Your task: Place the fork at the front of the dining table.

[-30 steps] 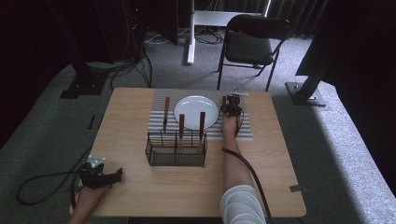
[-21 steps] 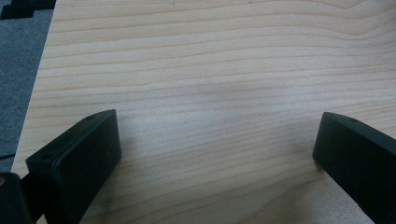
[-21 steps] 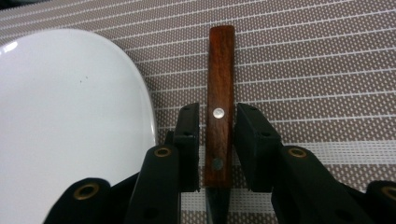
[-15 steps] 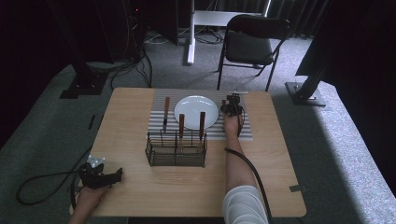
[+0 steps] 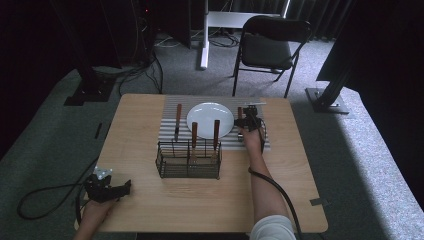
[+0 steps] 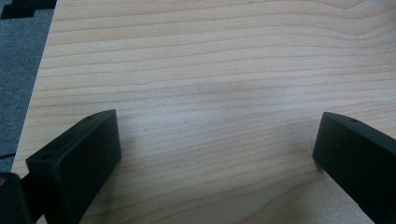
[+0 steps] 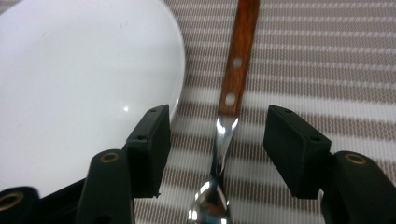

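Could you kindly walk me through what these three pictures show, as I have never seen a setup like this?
There is no robot: a person holds hand-held tongs in each hand. The high view looks down on a wooden table. The other two come from cameras riding on each set of tongs.

On the table lie a striped mat, a white plate, a wire caddy with two wooden-handled utensils standing in it, and another left of the plate.

The left tongs rest open over bare wood, holding nothing. The right tongs stand open either side of a wooden-handled spoon lying beside the plate, not gripping it.
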A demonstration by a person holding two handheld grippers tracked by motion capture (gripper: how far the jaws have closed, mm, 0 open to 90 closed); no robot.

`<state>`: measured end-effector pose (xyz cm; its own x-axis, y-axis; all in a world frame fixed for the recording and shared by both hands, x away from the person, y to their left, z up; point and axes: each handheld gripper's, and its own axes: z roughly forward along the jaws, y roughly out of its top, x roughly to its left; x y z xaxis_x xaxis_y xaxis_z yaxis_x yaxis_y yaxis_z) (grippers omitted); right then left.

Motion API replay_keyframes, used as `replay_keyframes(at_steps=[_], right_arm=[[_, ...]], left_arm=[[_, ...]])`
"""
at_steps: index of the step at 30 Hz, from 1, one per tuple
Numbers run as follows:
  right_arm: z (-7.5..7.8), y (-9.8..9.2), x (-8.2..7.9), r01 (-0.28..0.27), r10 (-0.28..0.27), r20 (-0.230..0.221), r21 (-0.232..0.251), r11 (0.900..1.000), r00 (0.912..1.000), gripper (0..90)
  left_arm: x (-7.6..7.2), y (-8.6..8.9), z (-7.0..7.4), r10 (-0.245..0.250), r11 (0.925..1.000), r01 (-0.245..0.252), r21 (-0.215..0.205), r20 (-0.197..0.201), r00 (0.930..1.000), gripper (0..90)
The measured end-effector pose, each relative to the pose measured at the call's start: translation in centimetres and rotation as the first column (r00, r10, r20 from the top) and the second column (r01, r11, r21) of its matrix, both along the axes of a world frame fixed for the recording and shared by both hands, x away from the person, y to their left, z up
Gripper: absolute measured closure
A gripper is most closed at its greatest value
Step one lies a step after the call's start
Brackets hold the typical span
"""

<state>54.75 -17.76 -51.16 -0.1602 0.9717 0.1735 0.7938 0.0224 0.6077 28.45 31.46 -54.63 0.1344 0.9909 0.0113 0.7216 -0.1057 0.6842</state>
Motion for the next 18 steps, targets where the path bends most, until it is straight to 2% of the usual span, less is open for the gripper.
replay_keyframes(at_steps=[4,5,12,14,16,18], right_arm=[[-0.1,-0.3,-1.0,0.002,-0.002,0.003,-0.007,1.000,1.0000,39.8],[-0.3,-0.5,-1.7,0.009,-0.009,0.013,0.002,1.000,0.9999,39.1],[-0.6,-0.4,-3.7,0.004,-0.005,0.049,0.014,1.000,0.9988,37.3],[-0.5,-0.4,-4.4,-0.008,0.007,0.062,0.012,1.000,0.9981,28.9],[-0.6,-0.4,-5.0,-0.033,0.033,0.088,-0.003,0.999,0.9956,28.3],[-0.7,-0.4,-5.6,-0.056,0.059,0.122,-0.030,0.998,0.9908,20.6]], left_arm=[[0.0,0.0,0.0,0.000,1.0000,0.000,0.000,0.000,1.0000,0.7],[0.0,0.0,0.0,0.000,1.0000,0.000,0.000,0.000,1.0000,0.7],[0.0,0.0,0.0,0.000,1.0000,0.000,0.000,-0.001,1.0000,0.7],[0.0,0.0,0.0,0.000,1.0000,0.000,0.000,-0.001,1.0000,0.7],[0.0,0.0,0.0,0.000,1.0000,0.000,0.000,-0.001,1.0000,0.7],[0.0,0.0,0.0,0.000,1.0000,0.000,0.000,0.000,1.0000,0.7]])
